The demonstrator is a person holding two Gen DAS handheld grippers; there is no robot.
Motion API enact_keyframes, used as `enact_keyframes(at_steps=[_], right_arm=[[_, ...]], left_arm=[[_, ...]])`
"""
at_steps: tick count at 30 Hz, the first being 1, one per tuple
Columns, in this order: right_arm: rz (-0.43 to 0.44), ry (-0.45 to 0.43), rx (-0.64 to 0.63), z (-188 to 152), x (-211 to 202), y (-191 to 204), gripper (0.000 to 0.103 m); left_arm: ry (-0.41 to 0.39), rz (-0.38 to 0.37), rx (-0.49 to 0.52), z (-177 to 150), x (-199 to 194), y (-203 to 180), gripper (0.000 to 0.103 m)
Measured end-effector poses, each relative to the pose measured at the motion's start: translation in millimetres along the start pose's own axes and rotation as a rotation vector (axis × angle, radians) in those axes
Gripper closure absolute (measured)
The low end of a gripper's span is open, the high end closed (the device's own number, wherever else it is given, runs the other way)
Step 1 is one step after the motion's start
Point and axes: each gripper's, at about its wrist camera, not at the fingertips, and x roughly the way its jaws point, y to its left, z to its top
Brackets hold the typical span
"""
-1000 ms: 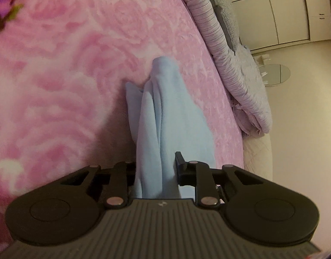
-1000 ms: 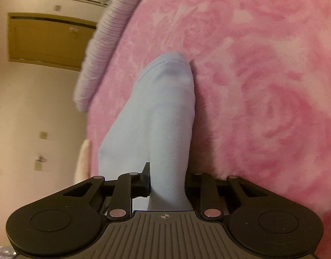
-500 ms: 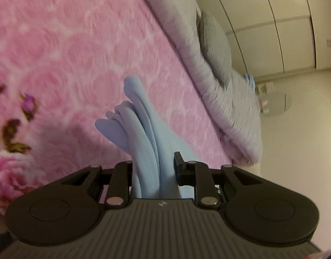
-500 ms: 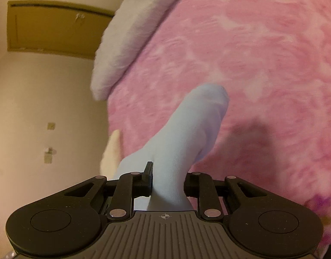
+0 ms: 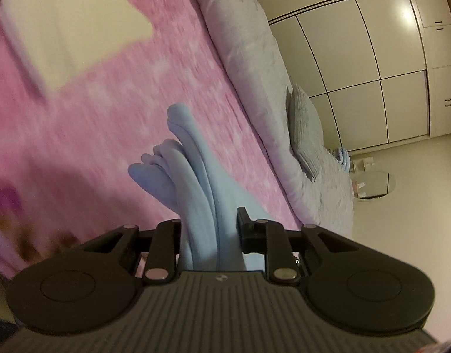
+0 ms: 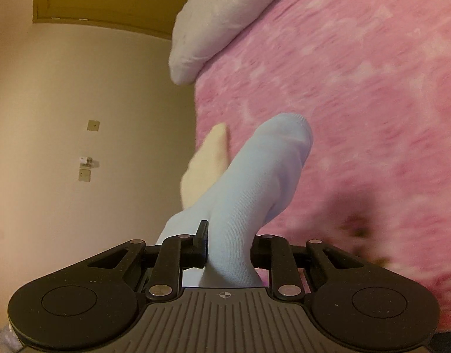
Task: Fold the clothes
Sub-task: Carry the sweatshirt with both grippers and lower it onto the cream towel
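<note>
Left wrist view: my left claw (image 5: 209,232) is clamped on a bunched light-blue garment (image 5: 193,176) held above the pink bed (image 5: 107,111). Right wrist view: my right claw (image 6: 229,250) is clamped on the garment (image 6: 254,182) too, its free end sticking out over the bed (image 6: 372,103).

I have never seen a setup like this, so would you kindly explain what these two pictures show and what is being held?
There is no robot here: a person holds a two-finger hand-held gripper in each hand, and a fisheye camera on each looks forward along its fingers. One picture comes from the left hand-held gripper, the other from the right hand-held gripper; the black parts at the bottom are the tools themselves. Each is shut on light blue cloth, which may be one garment, above a bed with a pink blanket. A white folded item lies blurred on the blanket, and a grey quilt runs along the edge.
</note>
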Motion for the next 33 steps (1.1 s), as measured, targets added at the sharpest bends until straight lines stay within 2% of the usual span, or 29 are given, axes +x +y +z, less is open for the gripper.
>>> enact_keyframes(at_steps=[6,10,13,19,24,25,26,27,28,29,30,31,33], right_arm=[[0.011,-0.048,0.029,-27,125,59,0.082],[0.024,-0.058,0.01,-14,198,90,0.082],[0.03,-0.059,-0.036,14,242,109,0.081],[0.065,-0.078,-0.131,51,315,135,0.081],[0.087,-0.114,-0.166,73,365,123,0.081],[0.081,-0.112,-0.161,76,377,113,0.075],[0.051,-0.097,-0.139,77,392,100,0.072],[0.001,-0.076,-0.109,78,407,86,0.06],[-0.043,-0.056,-0.081,77,419,73,0.054],[-0.082,-0.037,-0.057,74,425,61,0.054],[-0.12,-0.018,-0.032,71,432,50,0.054],[-0.126,-0.016,-0.021,68,433,43,0.054],[-0.101,-0.025,-0.019,64,418,41,0.054]], left_arm=[[0.023,0.004,0.054,122,-46,59,0.085],[-0.004,-0.005,0.063,194,-57,91,0.085],[-0.032,-0.012,0.08,237,-57,108,0.085],[-0.014,0.057,0.063,281,-13,155,0.085],[0.001,0.114,0.048,317,24,195,0.081],[0.004,0.125,0.045,324,31,203,0.081],[0.007,0.137,0.042,331,38,211,0.08],[0.011,0.148,0.039,338,46,219,0.08],[0.014,0.16,0.036,346,53,226,0.08],[0.017,0.171,0.033,353,60,234,0.075],[-0.001,0.145,0.021,351,57,238,0.075],[-0.02,0.117,0.009,350,54,242,0.075],[-0.019,0.114,-0.008,350,45,245,0.075]])
